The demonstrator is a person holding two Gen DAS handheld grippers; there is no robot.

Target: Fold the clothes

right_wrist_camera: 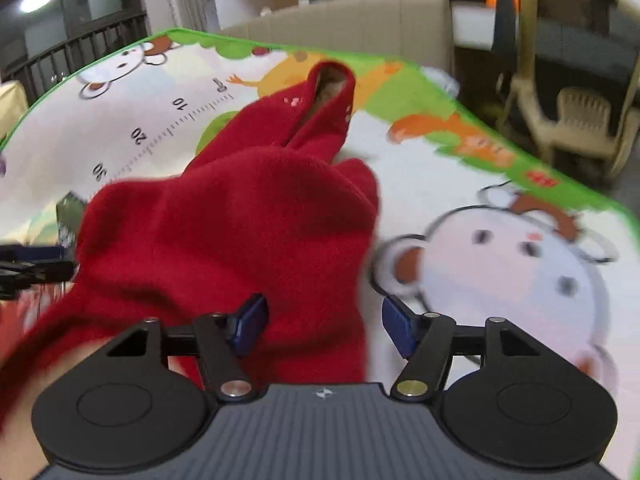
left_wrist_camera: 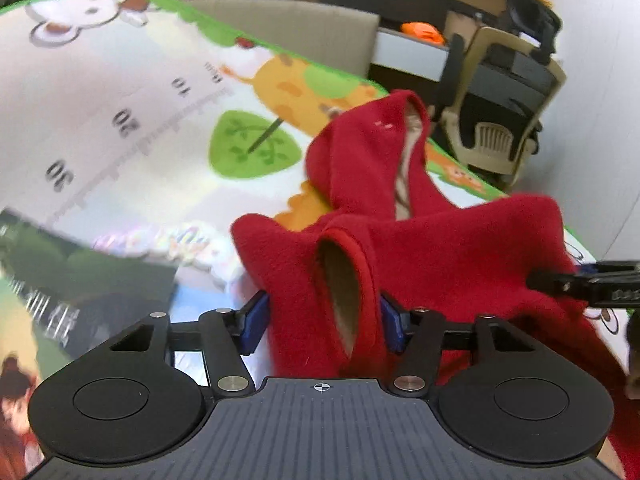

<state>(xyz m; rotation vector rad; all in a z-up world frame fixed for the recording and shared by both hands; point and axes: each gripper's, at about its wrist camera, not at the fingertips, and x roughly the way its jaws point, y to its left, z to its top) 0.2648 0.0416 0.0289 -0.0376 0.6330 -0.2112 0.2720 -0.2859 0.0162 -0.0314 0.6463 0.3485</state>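
A red fleece garment [left_wrist_camera: 420,248] with a beige lining lies bunched on a cartoon play mat [left_wrist_camera: 132,128]. In the left wrist view my left gripper [left_wrist_camera: 324,322] has its blue pads wide apart with a fold and an open cuff of the red fleece between them. The right gripper's fingers [left_wrist_camera: 580,284] reach into the fleece from the right edge. In the right wrist view the red garment [right_wrist_camera: 240,232] fills the middle, and my right gripper [right_wrist_camera: 324,326] is open with the fleece edge between its pads, against the left pad. The mat [right_wrist_camera: 500,248] shows a monkey drawing.
A dark printed sheet or book [left_wrist_camera: 60,300] lies on the mat at the left. Beyond the mat's green border stand a beige sofa back [left_wrist_camera: 300,36], a beige plastic chair [left_wrist_camera: 504,120] and a desk. The chair [right_wrist_camera: 576,120] also shows in the right wrist view.
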